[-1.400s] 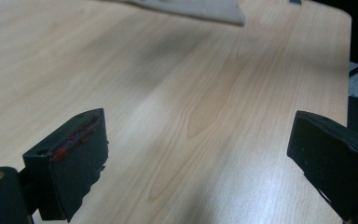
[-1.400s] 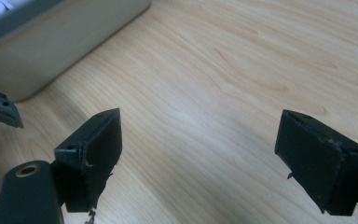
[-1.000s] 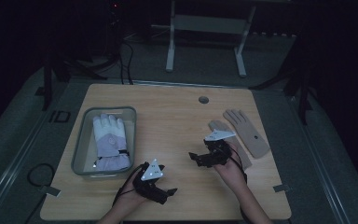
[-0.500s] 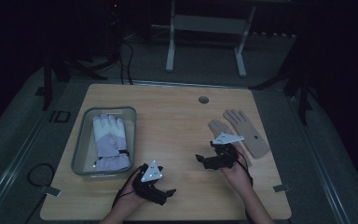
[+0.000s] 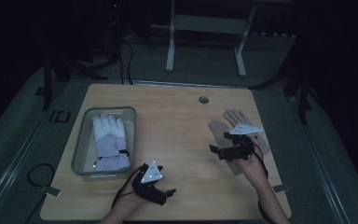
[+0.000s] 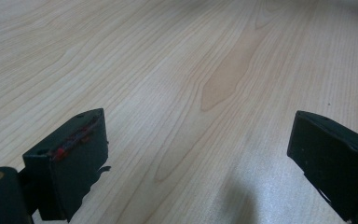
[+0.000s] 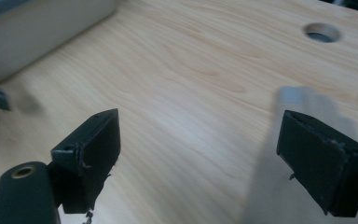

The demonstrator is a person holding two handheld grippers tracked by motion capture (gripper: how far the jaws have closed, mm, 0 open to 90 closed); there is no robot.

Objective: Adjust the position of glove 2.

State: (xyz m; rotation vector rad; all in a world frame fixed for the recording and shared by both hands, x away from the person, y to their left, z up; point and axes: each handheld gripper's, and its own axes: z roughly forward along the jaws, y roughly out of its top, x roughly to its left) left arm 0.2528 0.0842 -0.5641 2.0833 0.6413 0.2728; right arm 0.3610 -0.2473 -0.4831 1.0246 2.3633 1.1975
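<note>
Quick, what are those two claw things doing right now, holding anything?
Left gripper: open, holding nothing, over bare table.
Right gripper: open, holding nothing, beside the tan glove.

Light wooden table (image 5: 177,126) — clear bin (image 5: 81,154) at left, tan glove (image 5: 223,130) at right
</note>
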